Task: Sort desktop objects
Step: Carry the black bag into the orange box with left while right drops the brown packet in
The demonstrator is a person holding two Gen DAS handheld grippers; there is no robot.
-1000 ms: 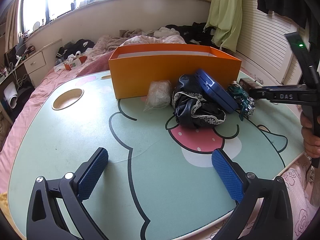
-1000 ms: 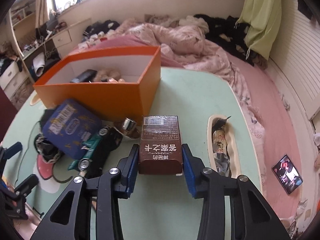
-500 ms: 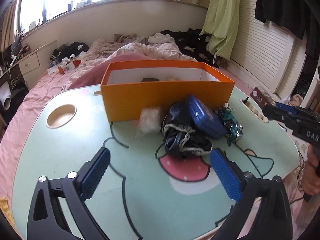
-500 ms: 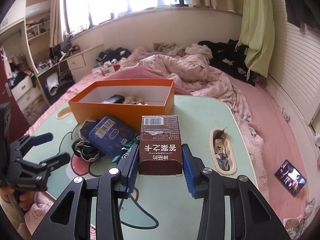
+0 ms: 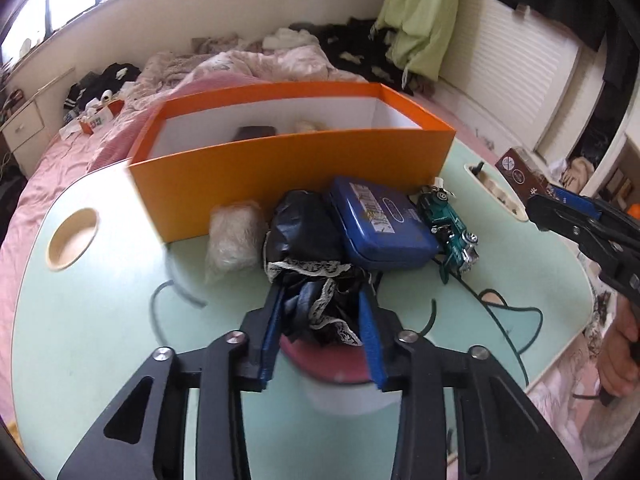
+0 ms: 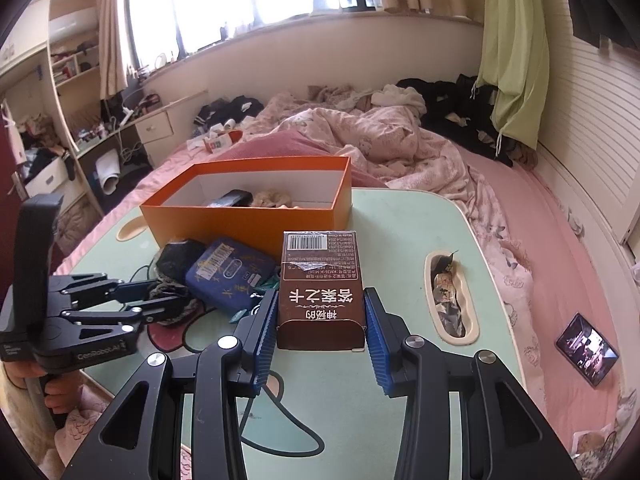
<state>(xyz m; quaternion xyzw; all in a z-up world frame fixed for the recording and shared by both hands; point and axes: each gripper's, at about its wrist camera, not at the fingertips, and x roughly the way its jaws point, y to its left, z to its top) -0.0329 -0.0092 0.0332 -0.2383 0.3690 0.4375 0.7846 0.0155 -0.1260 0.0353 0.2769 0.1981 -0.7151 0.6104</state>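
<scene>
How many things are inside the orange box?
2 show in the orange box: a black item and a tan fluffy thing beside it. Its near wall may hide more.

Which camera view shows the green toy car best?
The left wrist view. There the toy car lies in full sight on the table, beside the blue tin. In the right wrist view the brown box and the right gripper hide almost all of it.

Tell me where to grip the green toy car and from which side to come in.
Grip the green toy car across its narrow body, between the wheels, coming from above with the fingers on its two long sides. It lies on the table close beside the blue tin, so a low approach from that side looks blocked.
</scene>
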